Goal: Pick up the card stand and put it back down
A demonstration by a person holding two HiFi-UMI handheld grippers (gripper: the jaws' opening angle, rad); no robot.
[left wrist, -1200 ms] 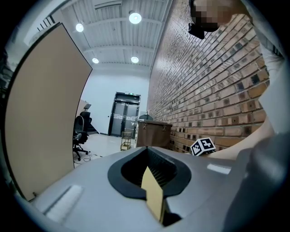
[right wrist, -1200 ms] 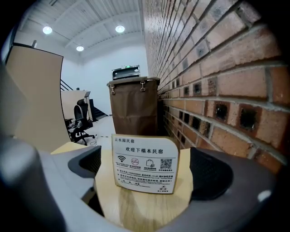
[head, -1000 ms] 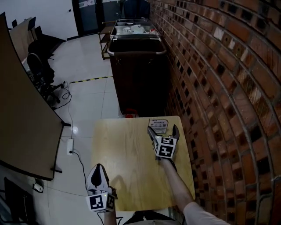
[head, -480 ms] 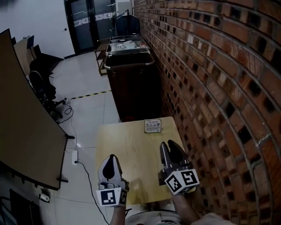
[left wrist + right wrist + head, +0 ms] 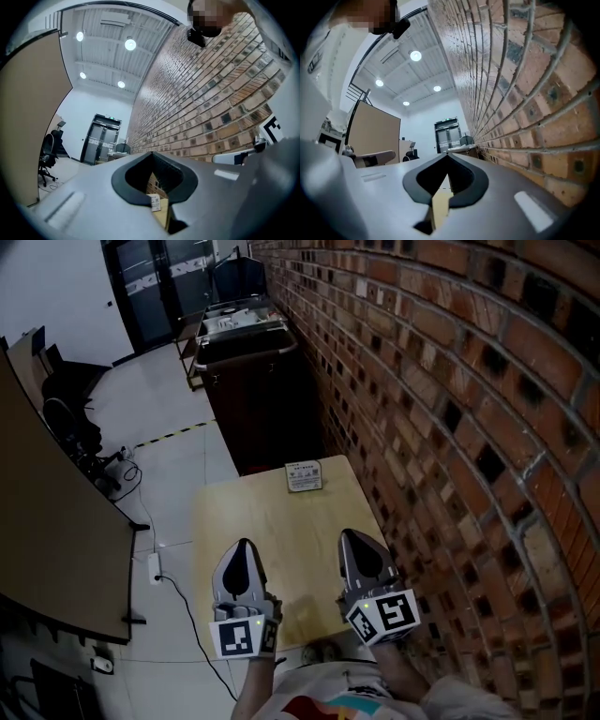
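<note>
our left gripper (image 5: pixel 243 555) grey shell with black jaw rim, our right gripper (image 5: pixel 362 553) alike, black-and-white marker cubes (image 5: pixel 384 613), white printed shirt (image 5: pixel 319 701)

Both closed: left tool (image 5: pixel 246 546), right tool (image 5: pixel 354 540)

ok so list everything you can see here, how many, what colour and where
card stand: 1, pale with print, far edge of the table
table: 1, light wood, against the wall
brick wall: 1, red-brown, right side
cart: 1, dark, beyond the table along the wall
partition: 1, brown, left
office chair: at least 1, black, far left
power strip: 1, white, floor left of the table
left gripper: 1, grey, shut and empty, near table edge
right gripper: 1, grey, shut and empty, near table edge
</note>
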